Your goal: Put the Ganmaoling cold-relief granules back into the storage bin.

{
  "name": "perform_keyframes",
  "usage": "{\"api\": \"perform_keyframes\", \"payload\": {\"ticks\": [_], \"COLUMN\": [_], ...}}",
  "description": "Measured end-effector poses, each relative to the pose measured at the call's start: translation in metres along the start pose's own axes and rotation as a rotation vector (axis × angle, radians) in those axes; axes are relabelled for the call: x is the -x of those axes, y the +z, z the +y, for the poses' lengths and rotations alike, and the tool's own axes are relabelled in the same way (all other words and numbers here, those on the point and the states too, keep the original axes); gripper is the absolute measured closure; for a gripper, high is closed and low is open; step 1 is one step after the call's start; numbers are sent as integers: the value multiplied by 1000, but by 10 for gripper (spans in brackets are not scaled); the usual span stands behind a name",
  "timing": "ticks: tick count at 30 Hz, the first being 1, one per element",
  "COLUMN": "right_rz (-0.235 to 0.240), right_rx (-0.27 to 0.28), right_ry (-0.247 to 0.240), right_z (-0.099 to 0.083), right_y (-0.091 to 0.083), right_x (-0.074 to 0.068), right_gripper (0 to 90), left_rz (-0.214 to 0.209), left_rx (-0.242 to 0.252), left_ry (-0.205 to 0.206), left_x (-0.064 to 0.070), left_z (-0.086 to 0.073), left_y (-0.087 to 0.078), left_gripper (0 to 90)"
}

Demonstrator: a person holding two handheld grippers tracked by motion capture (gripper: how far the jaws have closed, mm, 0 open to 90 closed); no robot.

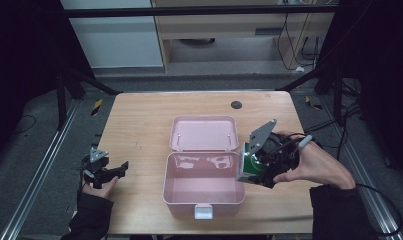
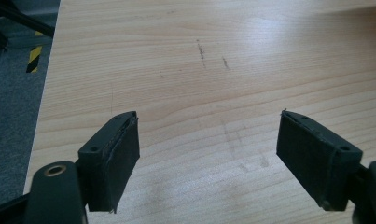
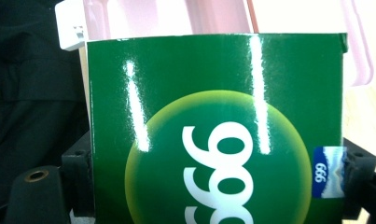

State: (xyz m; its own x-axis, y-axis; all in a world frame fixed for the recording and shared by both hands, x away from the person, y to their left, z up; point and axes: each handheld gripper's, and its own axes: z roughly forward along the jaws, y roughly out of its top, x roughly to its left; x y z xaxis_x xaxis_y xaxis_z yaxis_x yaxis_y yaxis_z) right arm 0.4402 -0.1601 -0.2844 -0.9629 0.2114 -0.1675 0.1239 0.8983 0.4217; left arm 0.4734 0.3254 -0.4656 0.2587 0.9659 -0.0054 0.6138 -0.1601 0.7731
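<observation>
The right gripper (image 1: 256, 165) is clamped on a green carton (image 1: 250, 167), held at the right rim of the open pink box (image 1: 203, 197) near the desk's front edge. To seat it well, I would carry it over the rim, lower it flat, then release. The left gripper (image 1: 120, 168) rests wide open, holding nothing, near the desk's (image 1: 139, 120) left edge.

The green box (image 3: 213, 130) bears large white digits "999" on its yellow-green disc, seen turned about in the right gripper view, and a small "999" on a blue side patch.
</observation>
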Motion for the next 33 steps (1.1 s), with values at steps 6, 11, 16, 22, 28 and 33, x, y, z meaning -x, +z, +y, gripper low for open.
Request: {"api": "perform_keyframes", "payload": {"ticks": [6,11,16,22,28,33], "right_rz": [16,30,40,49,57,73], "right_rx": [-15,2,7,15,16,4], "right_ry": [-16,-26,-41,-55,-66,-74], "right_z": [10,20,31,40,47,52], "right_y": [9,13,17,22,29,39], "right_x": [-2,-3,-4,-6,-6,-7], "right_gripper": [158,158,158,158,157,156], "left_rz": [-1,-1,-2,0,0,-1], "left_rx": [-2,-1,2,6,6,9], "left_ry": [-3,-6,-6,-7,-8,-8], "left_x": [-1,-2,-1,-3,-3,-2], "left_z": [0,0,0,0,0,1], "left_y": [0,0,0,-1,-1,-2], "left_gripper": [206,206,206,206,206,206]}}
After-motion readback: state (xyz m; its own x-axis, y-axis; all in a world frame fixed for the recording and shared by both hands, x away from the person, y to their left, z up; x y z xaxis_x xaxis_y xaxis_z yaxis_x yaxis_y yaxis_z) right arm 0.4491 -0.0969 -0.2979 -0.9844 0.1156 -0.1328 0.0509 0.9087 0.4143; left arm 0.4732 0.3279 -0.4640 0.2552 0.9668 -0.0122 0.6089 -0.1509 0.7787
